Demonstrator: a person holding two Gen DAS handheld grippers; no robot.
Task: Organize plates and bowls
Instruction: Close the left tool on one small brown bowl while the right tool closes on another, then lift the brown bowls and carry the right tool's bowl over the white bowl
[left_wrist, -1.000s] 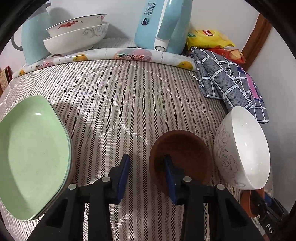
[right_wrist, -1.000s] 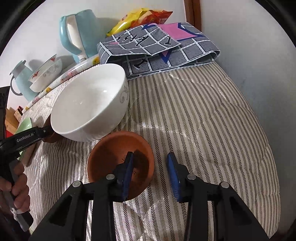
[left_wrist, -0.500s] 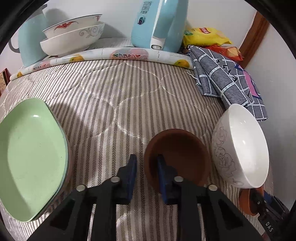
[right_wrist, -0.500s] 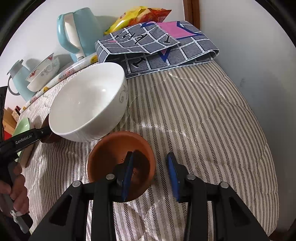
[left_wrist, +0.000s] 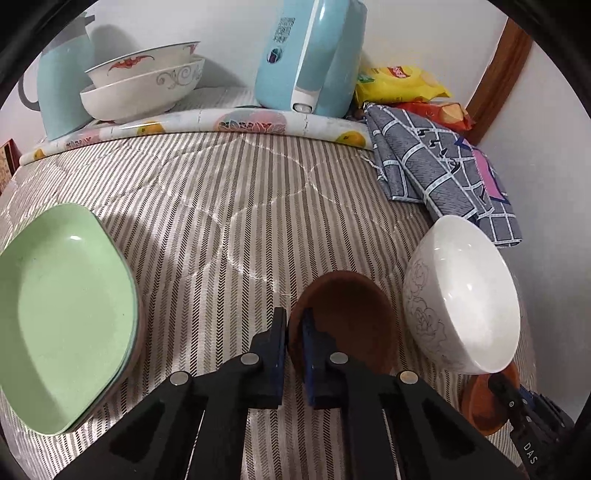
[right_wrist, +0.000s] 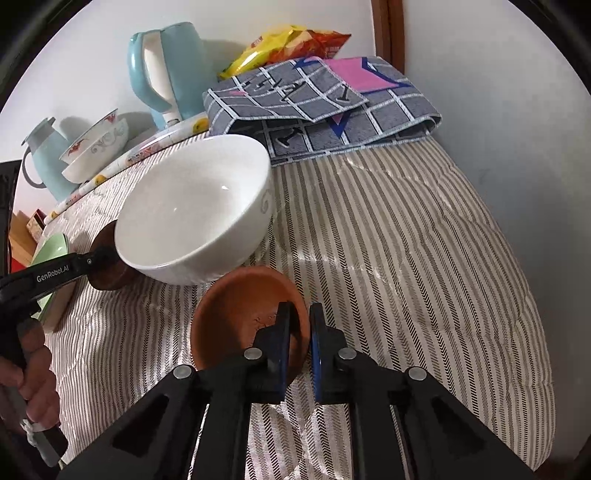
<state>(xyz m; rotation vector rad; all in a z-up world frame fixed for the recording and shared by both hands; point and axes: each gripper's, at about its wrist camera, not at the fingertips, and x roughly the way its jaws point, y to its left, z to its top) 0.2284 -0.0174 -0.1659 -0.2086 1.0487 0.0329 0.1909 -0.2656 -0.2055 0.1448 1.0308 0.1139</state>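
My left gripper has its jaws closing tight on the left rim of a dark brown bowl, one pad inside and one outside. A white bowl stands just right of it on the striped cover. In the right wrist view my right gripper pinches the right rim of a terracotta bowl, jaws closing down on it. The white bowl sits directly behind that bowl. Stacked green plates lie at the left.
Two patterned bowls are stacked at the back beside a blue jug and a blue kettle. A folded checked cloth and snack bags lie by the wall. A hand holds the left gripper.
Both grippers' jaws have closed from wide apart onto the bowl rims. The left gripper shifted slightly toward the dark brown bowl. The bowls and plates stayed where they were.
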